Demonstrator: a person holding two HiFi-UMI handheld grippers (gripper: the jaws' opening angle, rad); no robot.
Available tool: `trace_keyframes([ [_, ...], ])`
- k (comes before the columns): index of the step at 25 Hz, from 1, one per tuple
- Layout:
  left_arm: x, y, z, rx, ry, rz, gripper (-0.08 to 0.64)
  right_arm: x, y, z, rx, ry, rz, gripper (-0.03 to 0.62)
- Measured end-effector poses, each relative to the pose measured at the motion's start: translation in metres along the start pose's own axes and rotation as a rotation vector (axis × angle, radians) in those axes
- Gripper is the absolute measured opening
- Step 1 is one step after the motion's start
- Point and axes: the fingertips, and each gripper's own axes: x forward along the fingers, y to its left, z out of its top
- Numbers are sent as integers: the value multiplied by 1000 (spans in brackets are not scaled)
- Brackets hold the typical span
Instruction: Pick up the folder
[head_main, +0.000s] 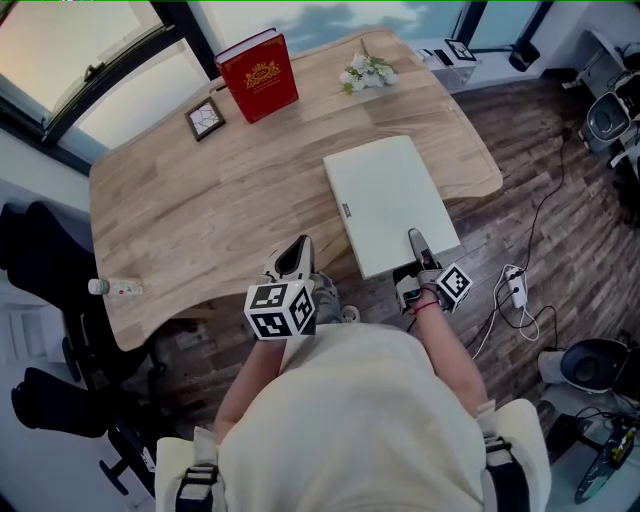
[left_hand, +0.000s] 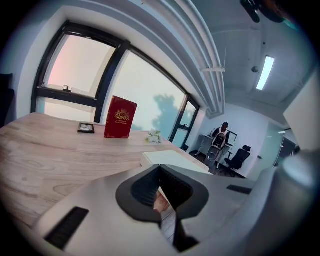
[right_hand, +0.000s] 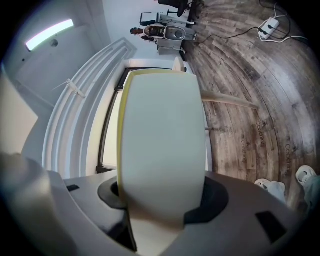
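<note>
The folder (head_main: 390, 200) is a thick white one lying flat at the right front of the wooden table (head_main: 200, 220), with its near corner at the table's edge. My right gripper (head_main: 415, 240) is rolled on its side at that near edge. In the right gripper view the folder (right_hand: 162, 140) fills the whole gap between the jaws of my right gripper (right_hand: 162, 190) and touches both. My left gripper (head_main: 296, 255) hovers at the table's front edge, left of the folder, jaws shut on nothing. The left gripper view shows my left gripper (left_hand: 160, 167) with the folder (left_hand: 172, 159) lying ahead to its right.
At the table's far side stand a red book (head_main: 258, 75), a small picture frame (head_main: 205, 119) and white flowers (head_main: 366, 72). A small bottle (head_main: 115, 288) lies at the left front edge. A power strip (head_main: 515, 287) with cables is on the wooden floor at right. A black chair (head_main: 40, 240) stands at left.
</note>
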Motion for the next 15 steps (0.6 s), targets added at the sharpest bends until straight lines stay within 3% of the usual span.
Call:
trace_keyframes([
  [15,-15,5,-3,-12,-25,20,20,-25,40,-12,14,8,74,284],
])
